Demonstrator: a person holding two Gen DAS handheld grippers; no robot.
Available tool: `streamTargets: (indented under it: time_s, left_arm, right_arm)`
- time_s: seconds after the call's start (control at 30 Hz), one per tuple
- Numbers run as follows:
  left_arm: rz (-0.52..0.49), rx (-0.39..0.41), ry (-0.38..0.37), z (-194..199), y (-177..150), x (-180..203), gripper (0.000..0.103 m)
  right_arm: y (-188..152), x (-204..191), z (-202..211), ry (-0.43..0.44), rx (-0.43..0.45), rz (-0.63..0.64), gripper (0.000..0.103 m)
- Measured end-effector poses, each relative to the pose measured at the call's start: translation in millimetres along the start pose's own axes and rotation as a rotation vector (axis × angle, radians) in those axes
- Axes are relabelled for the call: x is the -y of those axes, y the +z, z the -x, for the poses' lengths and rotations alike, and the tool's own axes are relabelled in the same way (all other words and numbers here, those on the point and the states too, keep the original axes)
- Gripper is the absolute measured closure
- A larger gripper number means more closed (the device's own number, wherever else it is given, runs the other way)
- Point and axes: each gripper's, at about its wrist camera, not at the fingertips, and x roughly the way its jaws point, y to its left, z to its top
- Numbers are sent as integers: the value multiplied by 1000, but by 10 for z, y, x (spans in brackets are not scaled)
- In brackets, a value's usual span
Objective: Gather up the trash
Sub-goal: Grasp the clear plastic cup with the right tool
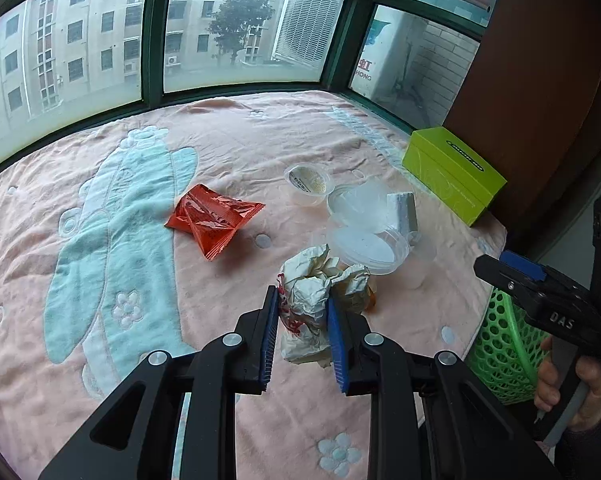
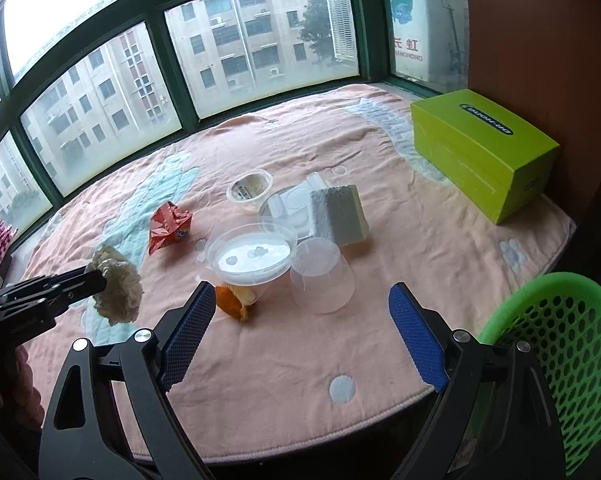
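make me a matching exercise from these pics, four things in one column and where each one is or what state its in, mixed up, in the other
Things:
1. crumpled paper wrapper
2. green mesh basket
3. lime-green box
4. right gripper

Place or state:
A. at the blanket's far right corner, by the brown wall
B. jaws wide open, nothing between them
C. clamped in the left gripper, lifted off the blanket
D. off the blanket's near right edge, beside the right gripper

Pairs: 1-C, 2-D, 3-A, 4-B
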Motion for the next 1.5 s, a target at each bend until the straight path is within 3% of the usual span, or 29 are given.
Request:
streamTargets:
  time_s: [0.2,0.47,0.77,0.83,0.87,1.1,1.5]
  left_arm:
    - [19,-3,-17,-5,10,-65,80]
    - [28,-15,-21,-74,32,-120,80]
    - [35,-24,-20,-135,73,-184,80]
    - [36,-24,-22,-137,80,-202,80]
    - [36,-23,-22,-138,88,-202,80]
    - [31,-17,-35,-132,117,-150,80]
    - [-39,8,-116,-46,159,351,80]
  right_arm:
    - [35,103,-350,-48,-79,19,28]
    - [-13,91,-758,-63,-178,74,31]
    - [44,13,-1094,-60,-226,127,31]
    - [31,20,-1151,-62,-239,127,35]
    - [31,21,-1175,-61,-246,123,42]
    - [41,70,-964,-28,-211,73,42]
    - [-87,296,-63,-36,-105,-33,42]
